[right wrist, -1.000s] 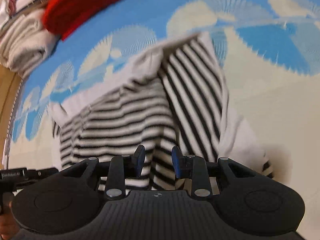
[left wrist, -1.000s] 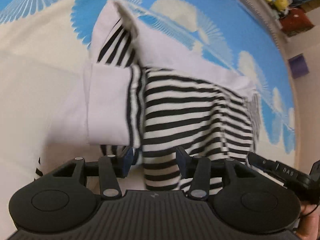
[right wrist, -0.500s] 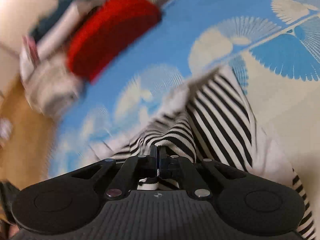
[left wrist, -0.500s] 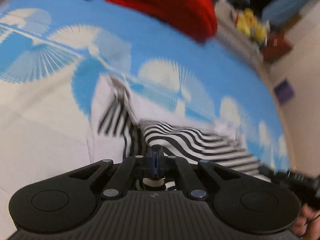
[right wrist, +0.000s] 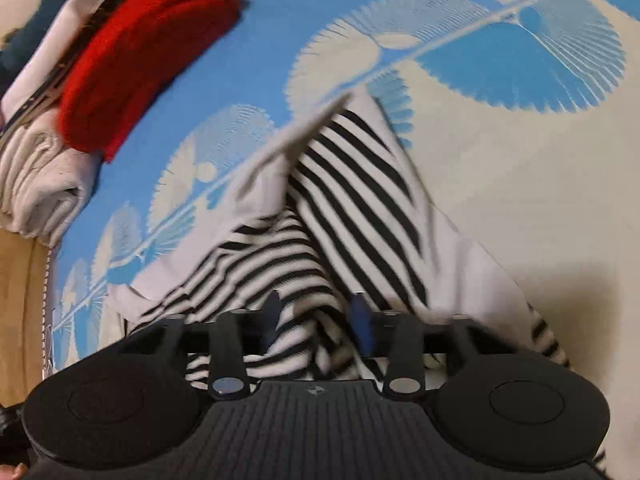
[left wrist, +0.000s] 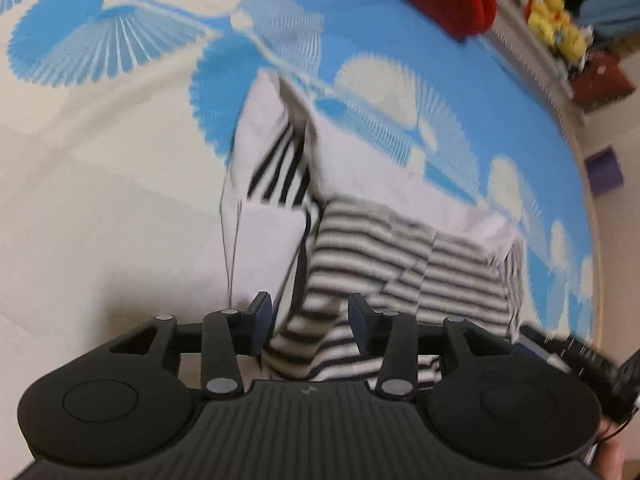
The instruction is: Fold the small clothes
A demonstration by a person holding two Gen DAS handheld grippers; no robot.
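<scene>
- Take the striped garment (left wrist: 404, 248) as your landmark: it lies partly folded on the blue-and-cream patterned cover (left wrist: 120, 152), with white panels turned over its far edge and a bunched near edge rising toward both tools.
- Your left gripper (left wrist: 310, 316) has its jaws spread wide, with a hump of striped cloth standing in the gap; nothing is pinched there.
- Your right gripper (right wrist: 316, 322) is likewise wide apart, straddling a peaked ridge of the same cloth.
- Judging from this, you are between grips, so choose the next hold with care instead of closing on whatever sits highest.
- Close each tool on a single clean edge of the garment's near hem, not on the crumpled peak, or I expect you will drag several layers and undo the fold beneath.
- Set the two grips level with each other along that hem, so that the cloth travels square.
- Carry the near edge toward the far white panel (left wrist: 352, 168) and lay it flat before letting go.
- Keep away from the red folded piece (right wrist: 140, 52) and the pale towel-like stack (right wrist: 36, 184), both beyond the garment's far side and well apart from it.
- The left view is blurred, so the exact layering on that side cannot be told.
</scene>
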